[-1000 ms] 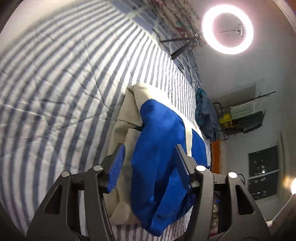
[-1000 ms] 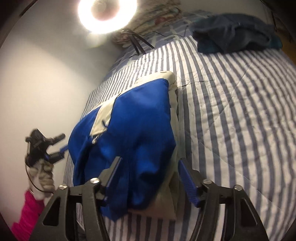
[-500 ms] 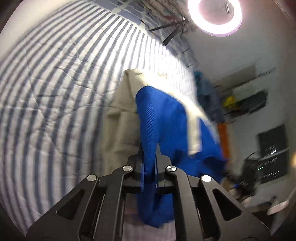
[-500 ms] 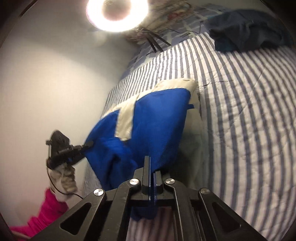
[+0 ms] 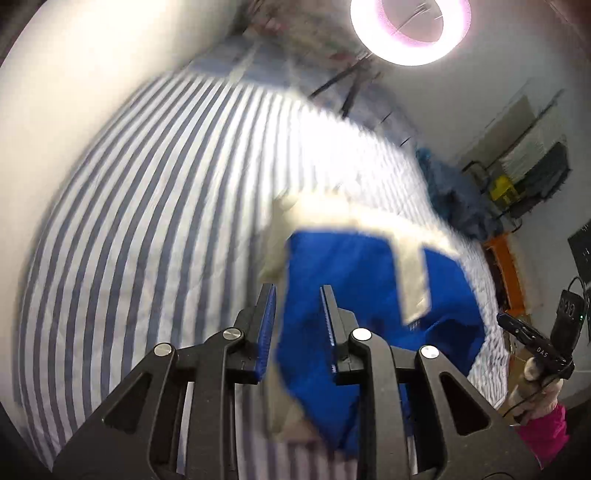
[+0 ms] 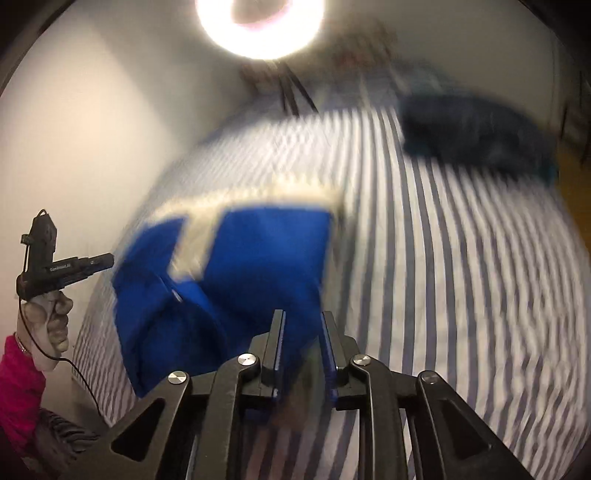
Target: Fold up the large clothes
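In the left wrist view, the striped bedcover (image 5: 155, 206) fills the nine o'clock side. At six o'clock the left gripper (image 5: 297, 310) has its jaws opening, a narrow gap between the blue pads; the blue and cream garment (image 5: 354, 280) shows in that gap, its near edge hanging between the fingers, and blur hides whether the pads press on it. The garment lies on the bed at the centre, cream band towards twelve o'clock. A ring light (image 5: 410, 29) glares at one o'clock, a dark garment (image 5: 448, 199) sits at two o'clock, and a gloved hand (image 5: 535, 384) with a pink sleeve holds the other tool at four o'clock.

In the right wrist view, a gloved hand (image 6: 48, 325) grips a black tool at nine o'clock. The garment spreads across the centre. The right gripper (image 6: 302, 332) at six o'clock is also opening, blue cloth between its pads, contact unclear. The dark garment lies at two o'clock.
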`<state>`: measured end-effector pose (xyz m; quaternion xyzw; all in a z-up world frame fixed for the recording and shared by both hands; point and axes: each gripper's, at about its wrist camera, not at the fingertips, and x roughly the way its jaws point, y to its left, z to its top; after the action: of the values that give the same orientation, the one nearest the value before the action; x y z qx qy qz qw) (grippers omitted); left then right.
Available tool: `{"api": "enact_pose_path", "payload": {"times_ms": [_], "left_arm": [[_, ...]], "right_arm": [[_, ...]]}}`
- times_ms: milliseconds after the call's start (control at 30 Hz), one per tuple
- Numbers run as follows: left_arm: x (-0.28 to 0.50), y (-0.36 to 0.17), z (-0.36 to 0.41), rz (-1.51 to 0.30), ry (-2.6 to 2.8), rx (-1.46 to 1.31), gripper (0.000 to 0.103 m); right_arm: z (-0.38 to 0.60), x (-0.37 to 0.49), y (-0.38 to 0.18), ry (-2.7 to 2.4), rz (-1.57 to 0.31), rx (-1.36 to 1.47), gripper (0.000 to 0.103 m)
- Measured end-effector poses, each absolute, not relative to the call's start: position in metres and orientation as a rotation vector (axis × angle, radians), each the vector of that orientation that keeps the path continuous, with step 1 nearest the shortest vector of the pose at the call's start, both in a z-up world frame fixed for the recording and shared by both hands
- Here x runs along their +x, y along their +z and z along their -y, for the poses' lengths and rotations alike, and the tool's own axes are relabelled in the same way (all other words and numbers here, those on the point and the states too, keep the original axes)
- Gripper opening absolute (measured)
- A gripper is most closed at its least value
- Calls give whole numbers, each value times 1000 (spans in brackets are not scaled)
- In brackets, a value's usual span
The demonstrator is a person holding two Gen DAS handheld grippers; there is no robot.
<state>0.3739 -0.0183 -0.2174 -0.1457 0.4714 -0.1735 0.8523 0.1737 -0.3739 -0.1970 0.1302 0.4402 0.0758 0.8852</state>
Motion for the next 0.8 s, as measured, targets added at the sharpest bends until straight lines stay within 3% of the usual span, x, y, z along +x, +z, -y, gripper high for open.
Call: {"api": "enact_pose_path", "payload": {"times_ms": [200,533,667,800], "left_arm": [[415,-219,68,-963,-409,-218,22],[456,-298,79,-1074,-373,-161,21],[453,-278,82,-1087,-355,-118,21],[418,-240,73,-1004,-398,-108,21]], "right_arm": [[345,230,-188,224,-852,140,28],[342,291,-271,210,-1030,150,21],[338,289,-258,188,-1047,114,22],[343,248,-209,274,-965,126,24]]}}
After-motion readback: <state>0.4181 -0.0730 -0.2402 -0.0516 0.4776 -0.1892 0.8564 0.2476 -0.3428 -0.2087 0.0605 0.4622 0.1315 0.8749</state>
